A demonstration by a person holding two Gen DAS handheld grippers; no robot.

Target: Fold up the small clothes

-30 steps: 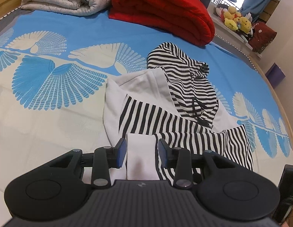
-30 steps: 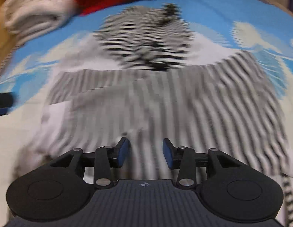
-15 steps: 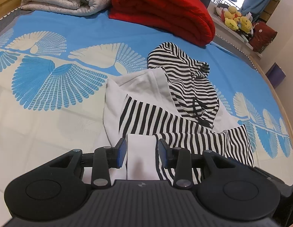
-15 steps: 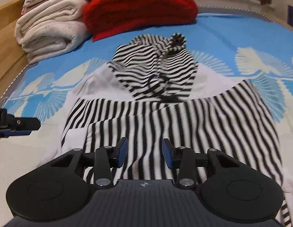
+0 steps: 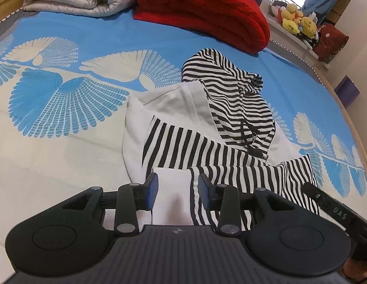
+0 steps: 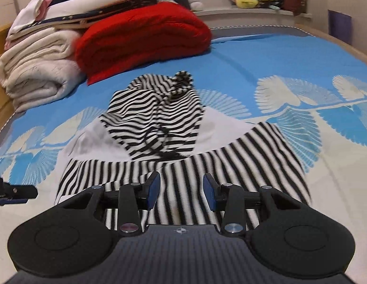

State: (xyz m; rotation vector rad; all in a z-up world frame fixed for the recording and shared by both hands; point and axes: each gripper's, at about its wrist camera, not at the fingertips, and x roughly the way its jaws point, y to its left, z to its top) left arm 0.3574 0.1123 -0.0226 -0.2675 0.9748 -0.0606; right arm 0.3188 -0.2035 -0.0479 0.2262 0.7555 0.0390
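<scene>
Black-and-white striped cotton hoodie (image 6: 174,146) half-folded on blue bedspread (image 5: 88,35). Left gripper (image 5: 177,190) and right gripper (image 6: 181,187) part-open, gripping nothing. Risk: grabbing one layer undoes the fold.

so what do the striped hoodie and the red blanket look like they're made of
Striped hoodie: soft matte knit, probably cotton jersey; it drapes limp, wrinkles, and has a plain white lining. Red blanket: thick plush, probably fleece; fuzzy nap, fat rounded folds.

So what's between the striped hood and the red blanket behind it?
Only bare blue bedsheet lies between the hood and the red blanket; the right wrist view shows it best.
</scene>
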